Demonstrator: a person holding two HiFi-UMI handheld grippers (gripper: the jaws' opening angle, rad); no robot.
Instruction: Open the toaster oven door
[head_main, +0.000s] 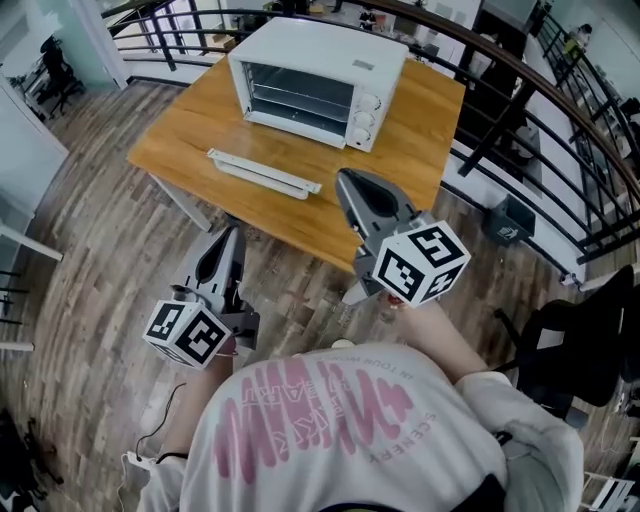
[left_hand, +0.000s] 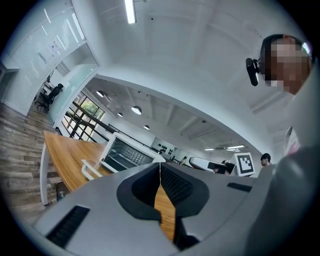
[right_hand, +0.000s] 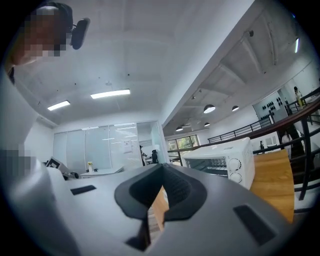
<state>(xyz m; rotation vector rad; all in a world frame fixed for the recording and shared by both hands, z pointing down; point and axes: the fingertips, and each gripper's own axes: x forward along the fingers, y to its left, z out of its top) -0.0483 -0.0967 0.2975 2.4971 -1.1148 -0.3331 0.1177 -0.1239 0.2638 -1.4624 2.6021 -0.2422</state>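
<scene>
- You are holding the left gripper (head_main: 227, 235) short of the light wooden counter (head_main: 190, 135), its fingers (left_hand: 177, 186) pressing together with nothing between them.
- You are holding the right gripper (head_main: 345, 180) at the counter's near edge, its fingers (right_hand: 179, 194) likewise closed and empty.
- The white boxy toaster oven (head_main: 320, 80) is sitting ahead of both pairs of fingers, well apart from them. Its door is lying folded down, with the white bar handle (head_main: 262, 172) nearest the fingers.

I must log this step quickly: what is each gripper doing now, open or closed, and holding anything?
Left gripper: closed, holding nothing.
Right gripper: closed, holding nothing.
</scene>
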